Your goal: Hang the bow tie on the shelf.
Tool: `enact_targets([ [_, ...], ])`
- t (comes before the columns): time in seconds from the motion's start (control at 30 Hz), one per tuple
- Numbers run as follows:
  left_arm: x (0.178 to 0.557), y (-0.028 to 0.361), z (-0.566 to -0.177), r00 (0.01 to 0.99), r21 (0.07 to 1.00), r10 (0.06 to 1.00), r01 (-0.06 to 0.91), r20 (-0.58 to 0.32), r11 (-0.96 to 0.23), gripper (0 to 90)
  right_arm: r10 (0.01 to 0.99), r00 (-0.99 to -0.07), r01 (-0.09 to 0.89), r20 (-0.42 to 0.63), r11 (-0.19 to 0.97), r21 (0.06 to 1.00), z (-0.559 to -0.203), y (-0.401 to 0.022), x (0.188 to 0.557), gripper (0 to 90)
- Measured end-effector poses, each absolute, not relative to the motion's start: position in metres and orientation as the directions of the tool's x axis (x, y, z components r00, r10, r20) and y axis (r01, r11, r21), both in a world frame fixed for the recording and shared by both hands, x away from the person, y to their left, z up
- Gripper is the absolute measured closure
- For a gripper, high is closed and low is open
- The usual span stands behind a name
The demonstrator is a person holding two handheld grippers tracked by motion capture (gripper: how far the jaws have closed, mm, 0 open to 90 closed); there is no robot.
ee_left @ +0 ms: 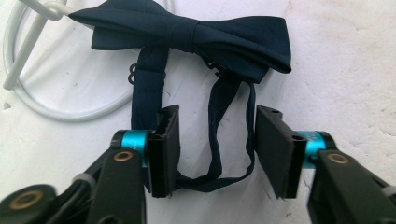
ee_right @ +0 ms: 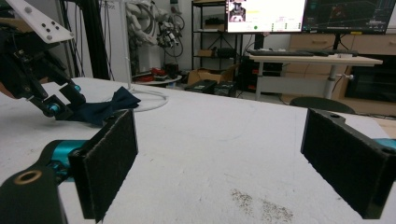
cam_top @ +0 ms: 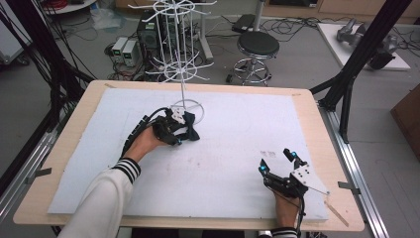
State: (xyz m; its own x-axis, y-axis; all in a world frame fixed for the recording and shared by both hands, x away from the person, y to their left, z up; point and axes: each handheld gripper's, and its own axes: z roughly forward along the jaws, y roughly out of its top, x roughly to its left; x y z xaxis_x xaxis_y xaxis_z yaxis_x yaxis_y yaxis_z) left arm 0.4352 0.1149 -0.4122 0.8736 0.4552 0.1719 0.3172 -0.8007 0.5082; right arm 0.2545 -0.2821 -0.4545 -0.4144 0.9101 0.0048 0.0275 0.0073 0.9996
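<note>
From above, the left gripper reaches the dark navy fabric bow tie beside the white wire rack's ring base; its own view shows jaws spread astride the strap loop, likely readying a pinch, while the right gripper idles agape.

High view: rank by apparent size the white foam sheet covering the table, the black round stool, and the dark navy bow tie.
1. White foam sheet, far the largest.
2. Black round stool; it stands farther from the camera, so its true size is understated.
3. Dark navy bow tie, smallest.
</note>
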Motion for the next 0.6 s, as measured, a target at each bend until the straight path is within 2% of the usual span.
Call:
enact_targets([
  [0.17, 0.4356, 0.1116, -0.4114, 0.87, 0.487, 0.455, 0.32, 0.187, -0.812, 55.0, 0.91, -0.413, 0.031, 0.01, 0.004, 1.0, -0.4545, -0.2821, 0.2543, 10.0],
  [0.3, 0.4361, 0.1093, -0.412, 0.865, 0.47, 0.462, 0.33, 0.197, -0.819, 53.1, 0.91, -0.415, 0.026, 0.008, 0.003, 1.0, -0.4546, -0.2823, 0.2542, 10.1],
  [0.6, 0.4361, 0.1059, -0.4139, 0.866, 0.435, 0.461, 0.345, 0.194, -0.832, 64.9, 0.911, -0.413, 0.024, 0.007, 0.003, 1.0, -0.4546, -0.2824, 0.2542, 10.0],
])
